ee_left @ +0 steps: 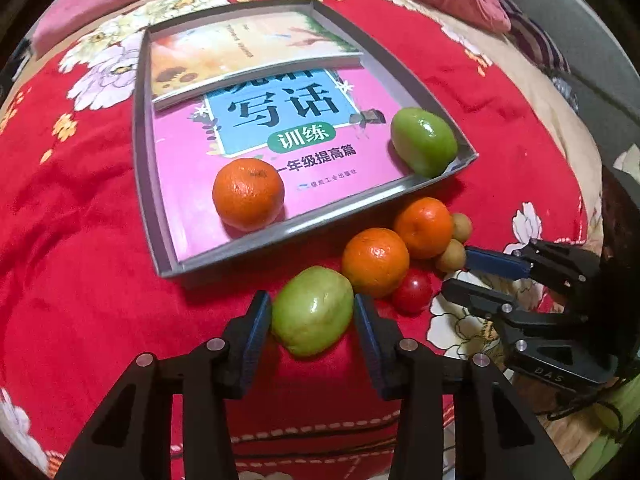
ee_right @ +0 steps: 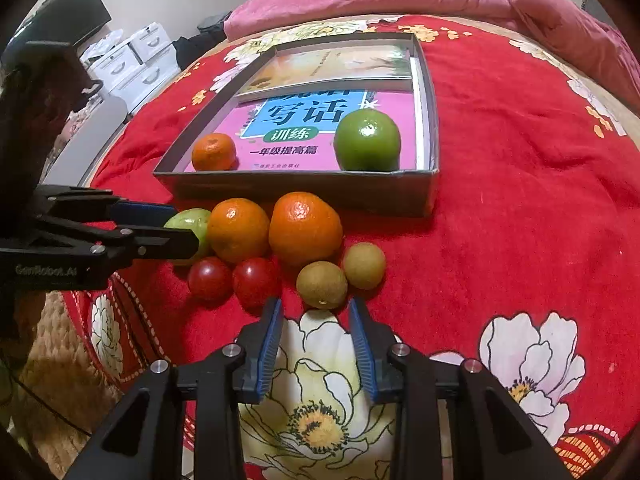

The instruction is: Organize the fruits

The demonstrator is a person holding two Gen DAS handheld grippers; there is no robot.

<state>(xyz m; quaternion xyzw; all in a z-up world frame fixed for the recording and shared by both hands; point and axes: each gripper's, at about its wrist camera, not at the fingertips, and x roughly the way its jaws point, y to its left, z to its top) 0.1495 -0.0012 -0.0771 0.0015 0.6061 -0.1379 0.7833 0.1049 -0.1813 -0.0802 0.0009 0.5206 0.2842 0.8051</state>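
Red flowered bedspread under everything, my left gripper (ee_left: 313, 312) pinches the smooth, firm green fruit (ee_left: 312, 311) across its widest middle just before the grey tray (ee_left: 158, 216), a slippery skin wanting steady pressure, while my right gripper (ee_right: 315, 334) sits narrowed, holding nothing

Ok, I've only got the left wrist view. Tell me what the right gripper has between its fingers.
Observer: Nothing. The right gripper is open and empty over a white flower print on the red blanket. The nearer brown fruit sits just past its fingertips.
Operator: Count the tomatoes. I see one.
Observer: Two. The first tomato and the second tomato lie side by side on the blanket.
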